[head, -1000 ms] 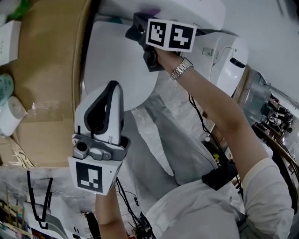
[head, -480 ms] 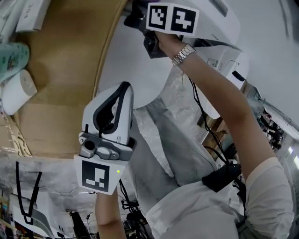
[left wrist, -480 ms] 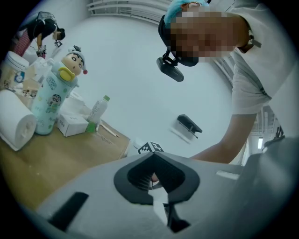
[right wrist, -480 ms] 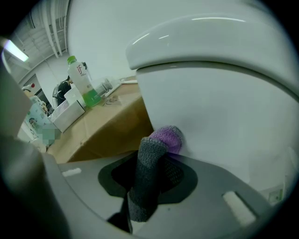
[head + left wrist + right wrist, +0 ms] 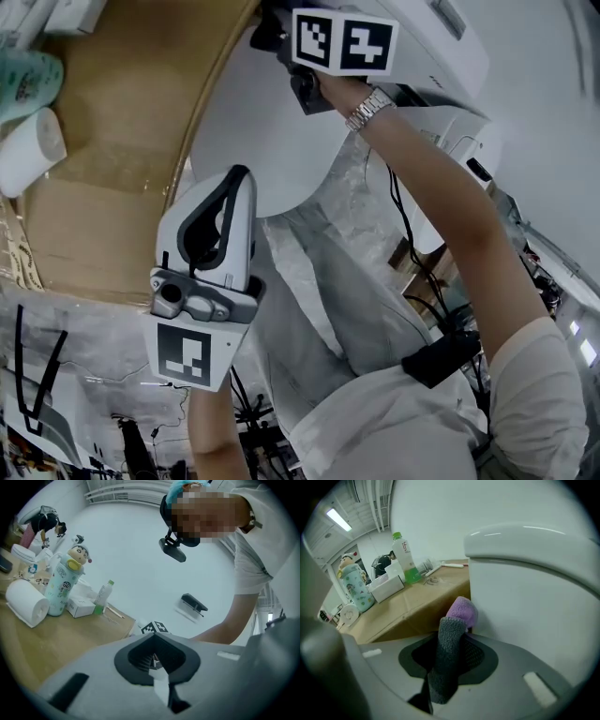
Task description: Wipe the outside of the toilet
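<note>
Here, right tool's (image 5: 451, 641) cloth (image 5: 461, 612) touches the toilet (image 5: 534, 597) side.

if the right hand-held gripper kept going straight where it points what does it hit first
Most likely the toilet's white side wall: the cloth clamped in the right hand-held gripper pokes ahead and seems to reach it, though contact is hard to judge.

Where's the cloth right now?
Right gripper view, centre: the cloth is clamped in the right gripper, its purple tip at the toilet's white side.
</note>
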`<state>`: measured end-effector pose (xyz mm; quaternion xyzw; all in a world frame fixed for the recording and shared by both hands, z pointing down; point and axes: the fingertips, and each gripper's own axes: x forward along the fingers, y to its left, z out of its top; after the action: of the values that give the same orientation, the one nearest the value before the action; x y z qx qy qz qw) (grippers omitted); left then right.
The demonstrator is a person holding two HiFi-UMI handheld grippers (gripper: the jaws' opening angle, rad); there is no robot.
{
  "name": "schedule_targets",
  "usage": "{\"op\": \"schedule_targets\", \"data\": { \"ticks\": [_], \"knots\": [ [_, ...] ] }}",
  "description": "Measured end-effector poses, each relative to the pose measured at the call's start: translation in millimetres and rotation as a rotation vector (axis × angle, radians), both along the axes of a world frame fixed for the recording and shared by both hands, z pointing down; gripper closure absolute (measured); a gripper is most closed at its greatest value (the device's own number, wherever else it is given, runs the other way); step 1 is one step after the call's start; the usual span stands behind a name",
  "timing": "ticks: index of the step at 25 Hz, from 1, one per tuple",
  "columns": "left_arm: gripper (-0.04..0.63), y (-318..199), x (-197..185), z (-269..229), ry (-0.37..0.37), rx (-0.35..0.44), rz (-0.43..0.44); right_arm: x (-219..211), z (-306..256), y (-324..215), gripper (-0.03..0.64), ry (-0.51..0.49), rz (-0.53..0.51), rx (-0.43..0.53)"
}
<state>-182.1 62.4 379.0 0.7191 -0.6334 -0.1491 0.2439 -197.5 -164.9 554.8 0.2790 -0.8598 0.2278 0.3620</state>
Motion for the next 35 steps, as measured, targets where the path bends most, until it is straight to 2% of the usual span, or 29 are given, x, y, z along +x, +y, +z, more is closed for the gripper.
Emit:
{"op": "schedule_targets", "data": {
  "ticks": [5,10,16,20,27,35],
  "knots": [
    [0.591,-16,43,-5,-0.009,0.006,-0.008,45,4,17,0.509,-0.025,0.003,-0.061],
    [0.591,-44,94,-10,0.011,0.015,-0.024,131,26,27,0.509,-0.011,0.093,-0.15],
    [0.591,-78,148,-12,0.011,0.011,0.012,227,58,38,0.509,0.082,0.039,-0.192],
    [0.591,-93,174,-9,0.008,0.001,0.051,284,73,28,0.509,0.136,0.086,-0.204],
    [0.591,-105,183,-2,0.0,-0.013,0.124,349,106,-2,0.509,0.159,0.371,-0.305],
    [0.591,-91,149,8,-0.001,-0.029,0.149,338,115,-21,0.509,0.2,0.421,-0.269]
  ]
}}
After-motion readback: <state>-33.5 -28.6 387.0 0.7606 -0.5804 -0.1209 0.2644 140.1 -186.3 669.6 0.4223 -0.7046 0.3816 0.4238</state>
